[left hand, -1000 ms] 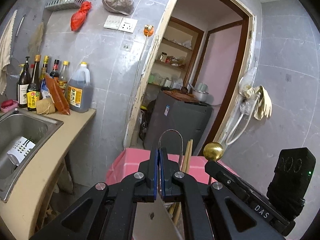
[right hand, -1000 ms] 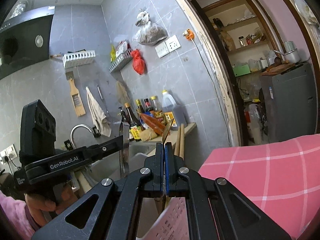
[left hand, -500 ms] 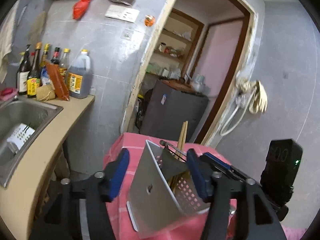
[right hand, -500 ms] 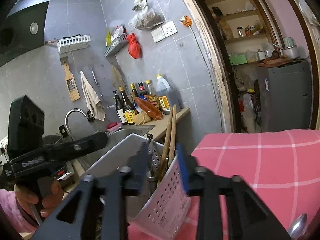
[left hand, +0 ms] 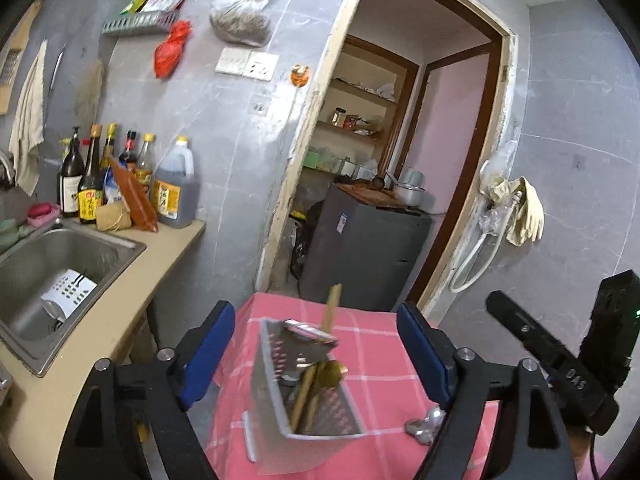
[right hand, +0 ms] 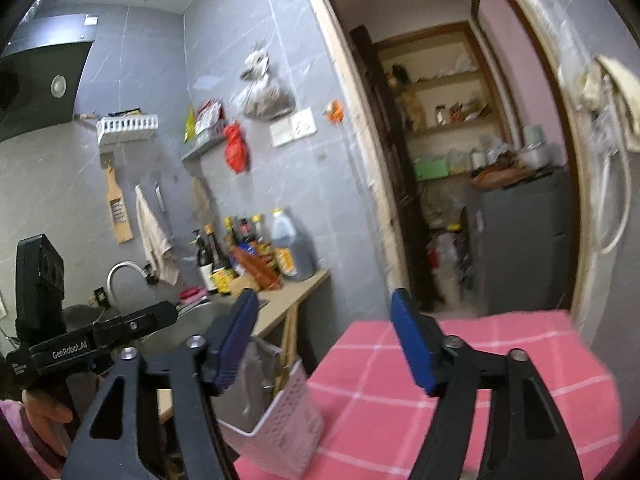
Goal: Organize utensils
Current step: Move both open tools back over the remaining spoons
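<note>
Both grippers, clamped shut a second ago, have let go: the left gripper (left hand: pixel 316 348) and right gripper (right hand: pixel 320 340) show jaws opening wide, nothing pressed between the pads. Below them the white utensil holder (left hand: pixel 280 392) stands on the pink checked tablecloth (left hand: pixel 372 360), at its near left corner beside the counter (left hand: pixel 132 280). Only the left view looks down into it, showing chopsticks (left hand: pixel 332 308) and a brass-coloured spoon bowl (left hand: pixel 334 372); a metal spoon (left hand: pixel 424 426) lies on the cloth just beside. From the right view the holder (right hand: pixel 288 412) is partly blocked by a finger and blurred. Bottles (left hand: pixel 120 176) line the counter behind the sink (left hand: pixel 60 264).
</note>
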Tool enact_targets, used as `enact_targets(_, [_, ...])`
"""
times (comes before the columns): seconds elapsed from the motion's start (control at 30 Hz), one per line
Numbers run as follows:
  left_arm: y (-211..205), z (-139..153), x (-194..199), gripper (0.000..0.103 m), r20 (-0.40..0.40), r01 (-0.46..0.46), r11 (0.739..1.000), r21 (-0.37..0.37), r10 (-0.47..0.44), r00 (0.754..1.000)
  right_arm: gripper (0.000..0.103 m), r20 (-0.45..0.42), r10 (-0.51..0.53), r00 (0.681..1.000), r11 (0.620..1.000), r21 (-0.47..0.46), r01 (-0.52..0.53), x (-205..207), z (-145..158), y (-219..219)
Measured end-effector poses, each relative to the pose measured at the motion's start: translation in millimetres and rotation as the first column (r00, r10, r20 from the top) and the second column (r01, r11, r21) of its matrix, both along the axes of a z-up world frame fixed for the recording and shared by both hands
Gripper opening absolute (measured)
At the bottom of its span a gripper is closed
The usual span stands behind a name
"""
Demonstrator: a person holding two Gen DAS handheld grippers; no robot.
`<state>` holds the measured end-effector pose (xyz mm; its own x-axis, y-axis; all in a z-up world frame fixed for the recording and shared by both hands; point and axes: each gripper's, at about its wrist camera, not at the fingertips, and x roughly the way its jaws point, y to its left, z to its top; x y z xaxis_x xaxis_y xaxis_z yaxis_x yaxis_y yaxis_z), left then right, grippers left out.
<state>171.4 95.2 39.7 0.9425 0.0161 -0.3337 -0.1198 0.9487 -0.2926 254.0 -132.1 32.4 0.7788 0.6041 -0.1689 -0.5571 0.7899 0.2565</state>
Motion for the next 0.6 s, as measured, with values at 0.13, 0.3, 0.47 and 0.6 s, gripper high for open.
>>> enact_targets(0.13, [-32, 11, 0, 0.097, 0.015, 0.003, 1.000, 0.027, -0.003, 1.000, 0.087, 0.025, -0.050, 0.998, 0.999, -0.008, 0.051, -7, 18, -32])
enact_targets(0.3, [-68, 9, -1, 0.102, 0.036, -0.002, 0.999, 0.042, 0.001, 0.999, 0.100, 0.051, -0.116, 0.992, 0.993, -0.028, 0.118, -17, 28, -74])
enact_targets(0.47, [-105, -9, 2, 0.102, 0.031, 0.013, 0.999, 0.049, -0.014, 0.999, 0.102, 0.060, -0.170, 0.984, 0.983, -0.060, 0.174, -27, 22, -112])
enact_targets(0.6, [-129, -28, 8, 0.102, -0.025, 0.055, 0.997, 0.046, -0.054, 0.998, 0.102, 0.018, -0.194, 0.981, 0.978, -0.074, 0.195, -26, 4, -139])
